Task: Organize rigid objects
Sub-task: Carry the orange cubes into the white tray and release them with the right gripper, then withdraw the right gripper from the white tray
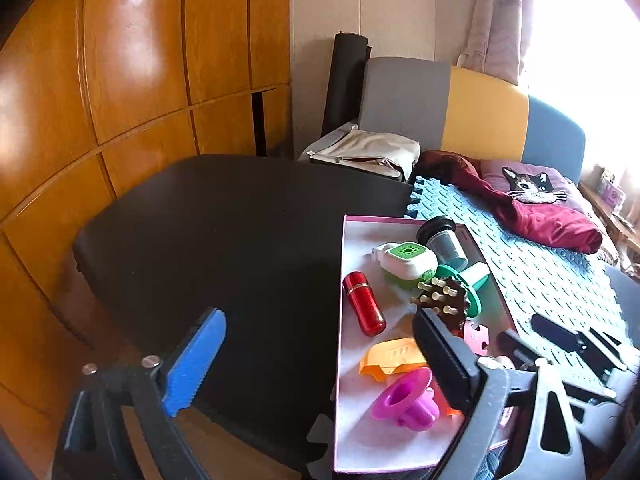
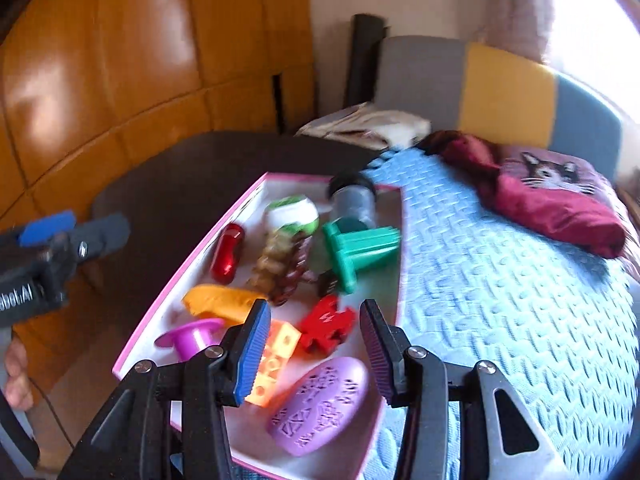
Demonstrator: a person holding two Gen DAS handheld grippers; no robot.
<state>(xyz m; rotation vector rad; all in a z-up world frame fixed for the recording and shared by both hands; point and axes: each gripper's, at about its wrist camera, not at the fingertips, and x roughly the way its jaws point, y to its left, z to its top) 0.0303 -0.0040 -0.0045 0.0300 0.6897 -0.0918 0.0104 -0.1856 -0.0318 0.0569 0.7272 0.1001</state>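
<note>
A pink-rimmed white tray (image 1: 352, 420) (image 2: 180, 280) holds several small rigid objects: a red capsule (image 1: 364, 304) (image 2: 228, 254), a green and white case (image 1: 406, 260) (image 2: 292, 212), a green funnel piece (image 2: 360, 254), an orange piece (image 1: 390, 358) (image 2: 218, 300), a magenta spool (image 1: 406, 402) (image 2: 192, 336), a red puzzle piece (image 2: 326, 326), a purple oval (image 2: 320, 404) and a dark jar (image 1: 442, 240) (image 2: 352, 198). My left gripper (image 1: 320, 360) is open and empty at the tray's left edge. My right gripper (image 2: 314, 352) is open and empty just above the tray's near end.
The tray lies between a black mat (image 1: 224, 232) and a blue foam mat (image 1: 552, 280) (image 2: 512, 300). A maroon cat-print cloth (image 1: 532, 204) (image 2: 552, 196) and a beige bag (image 1: 372, 152) lie behind. A wooden wardrobe (image 1: 120, 80) stands at the left.
</note>
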